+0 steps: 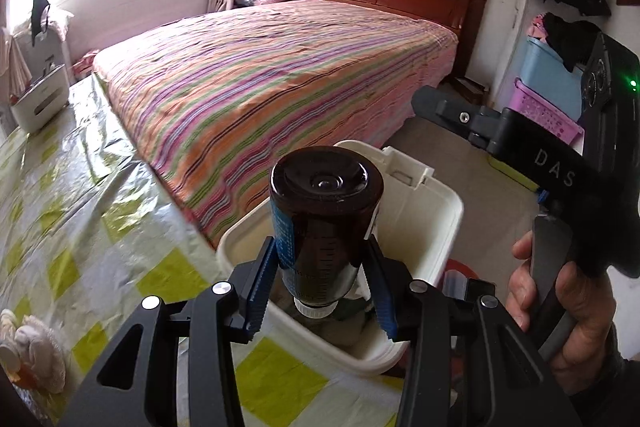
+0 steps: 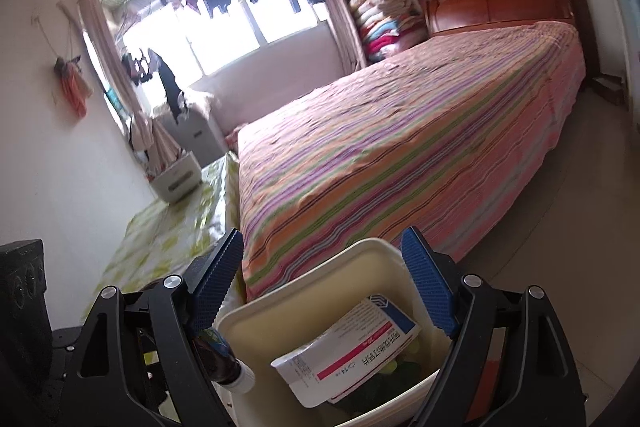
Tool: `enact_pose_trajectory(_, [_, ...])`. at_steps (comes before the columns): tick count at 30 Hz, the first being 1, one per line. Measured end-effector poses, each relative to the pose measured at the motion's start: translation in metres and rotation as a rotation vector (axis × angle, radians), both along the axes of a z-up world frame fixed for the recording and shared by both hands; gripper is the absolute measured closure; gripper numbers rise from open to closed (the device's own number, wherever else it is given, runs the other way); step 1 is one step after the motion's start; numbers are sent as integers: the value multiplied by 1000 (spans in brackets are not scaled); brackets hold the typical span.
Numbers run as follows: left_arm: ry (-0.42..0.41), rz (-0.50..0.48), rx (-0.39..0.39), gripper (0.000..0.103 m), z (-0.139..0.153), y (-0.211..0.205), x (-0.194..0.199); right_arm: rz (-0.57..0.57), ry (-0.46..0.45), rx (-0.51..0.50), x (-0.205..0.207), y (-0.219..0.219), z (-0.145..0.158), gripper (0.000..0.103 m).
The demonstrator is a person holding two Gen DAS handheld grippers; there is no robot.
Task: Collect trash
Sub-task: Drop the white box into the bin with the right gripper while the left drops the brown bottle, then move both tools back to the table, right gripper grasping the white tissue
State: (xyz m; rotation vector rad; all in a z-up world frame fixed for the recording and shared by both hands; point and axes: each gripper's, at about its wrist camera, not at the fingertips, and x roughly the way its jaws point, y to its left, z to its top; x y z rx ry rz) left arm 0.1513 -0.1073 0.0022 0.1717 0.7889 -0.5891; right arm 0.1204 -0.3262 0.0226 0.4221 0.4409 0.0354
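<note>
My left gripper is shut on a dark brown medicine bottle with a blue label, held upside down with its white cap pointing into the white trash bin. The bottle's cap end also shows in the right wrist view at the bin's left rim. My right gripper is open and empty, above the same bin. A white and red medicine box lies inside the bin. The right gripper's body, held by a hand, shows in the left wrist view, right of the bin.
The bin stands between a table with a yellow-checked plastic cloth and a bed with a striped cover. A white appliance stands at the table's far end. Blue and purple storage baskets stand by the right wall.
</note>
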Motion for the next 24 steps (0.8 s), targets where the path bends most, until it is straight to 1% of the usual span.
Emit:
enact_pose_trajectory(4, [-15,-11,-15,60,5,-13,3,-40,-19,23,-4,-8,0,23])
enact_pose_trajectory(5, [-19,-11,-22,56,6,-16,4,-51,-25,30,-6,-11,0,23])
enact_pose_trajectory(6, [-25,-6,-31,43,7,-18,4,-62,-32,38,-6,-13,0,23])
enact_pose_trajectory(7, [-35,5,-38,34,8,-19,4,-71,-39,44,-7,-15,1,23])
enact_pose_trajectory(8, [-51,26,-47,21,9,-19,4,-78,-43,48,-8,-17,2,23])
enact_pose_trajectory(9, [-64,40,-63,18,11,-18,4,-87,-46,52,-7,-17,1,23])
enact_pose_trajectory(10, [-69,45,-78,18,12,-16,4,-93,-49,58,-7,-18,1,23])
enact_pose_trajectory(11, [-64,65,-83,15,12,-13,5,-94,-50,63,-7,-18,1,23])
enact_pose_trajectory(13, [-32,90,-84,14,13,-7,8,-95,-51,70,-5,-13,0,23])
enact_pose_trajectory(15, [-5,100,-113,14,15,8,6,-81,-62,75,-4,-4,2,21])
enact_pose_trajectory(16, [-19,123,-112,14,19,19,3,-70,-67,72,-3,1,3,20])
enact_pose_trajectory(19, [-96,202,-69,14,25,54,-8,-19,-83,65,0,24,9,16])
enact_pose_trajectory(21, [-145,291,-19,14,26,88,-17,34,-82,43,4,50,13,16])
enact_pose_trajectory(22, [-156,326,1,14,26,100,-21,67,-81,35,6,63,14,16])
enact_pose_trajectory(23, [-166,387,28,14,24,121,-25,105,-79,26,9,77,15,16])
enact_pose_trajectory(24, [-170,425,38,14,23,134,-26,141,-75,13,11,94,16,16])
